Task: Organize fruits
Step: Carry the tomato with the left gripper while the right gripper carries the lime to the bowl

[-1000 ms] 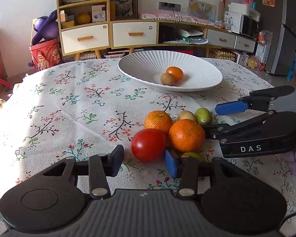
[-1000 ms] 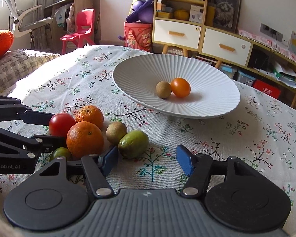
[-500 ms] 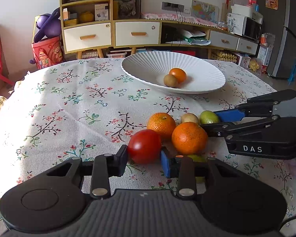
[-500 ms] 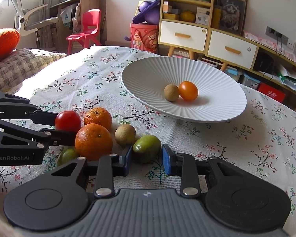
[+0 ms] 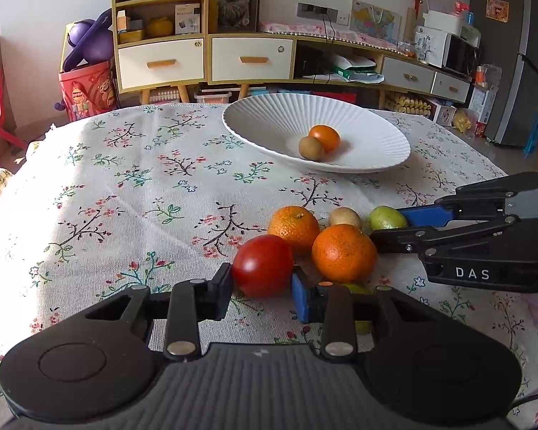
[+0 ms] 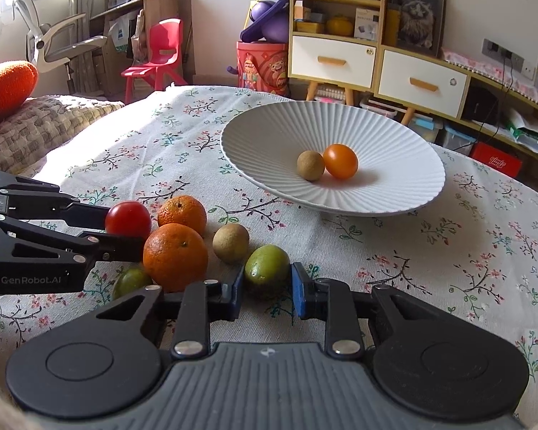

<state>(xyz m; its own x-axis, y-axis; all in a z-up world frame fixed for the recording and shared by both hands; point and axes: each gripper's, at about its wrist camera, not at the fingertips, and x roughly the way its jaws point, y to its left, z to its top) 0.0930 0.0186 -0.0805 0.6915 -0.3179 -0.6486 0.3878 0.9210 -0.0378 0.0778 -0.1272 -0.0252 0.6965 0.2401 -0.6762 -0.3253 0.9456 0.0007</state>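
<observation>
Across the bench point(image 5: 132, 186) a pale cloth printed with small flowers and branches is lying, with sunlight falling on its 9 o'clock side. Behind it, toward 12 o'clock, a wooden shelf unit point(image 5: 161, 32) with white drawers is standing against the wall, a red bucket point(image 5: 88, 89) is sitting on the floor beside it, and a red child's chair point(image 6: 154, 57) is standing by a desk. A white ribbed plate point(image 5: 269, 122) is resting at the far side of the cloth, carrying a small orange fruit point(image 6: 340, 161) and a brown round fruit point(image 6: 310, 165) that are touching each other.

Nearer, a cluster of fruit is lying on the cloth: a red tomato point(image 5: 262, 265), two oranges point(image 5: 343, 253) side by side, a tan round fruit point(image 6: 230, 242), and a green oval fruit point(image 6: 267, 264). Another small green fruit point(image 6: 132, 280) is sitting at 7 o'clock of the front orange, half hidden by it in the right wrist view and almost wholly covered by gripper parts in the left wrist view.

The left gripper point(image 5: 262, 288) is clenching the red tomato, one pad pressing each side. The right gripper point(image 6: 267, 288) is clamping the green oval fruit between its blue pads. Both fruits are resting on the cloth, at opposite ends of the cluster.
</observation>
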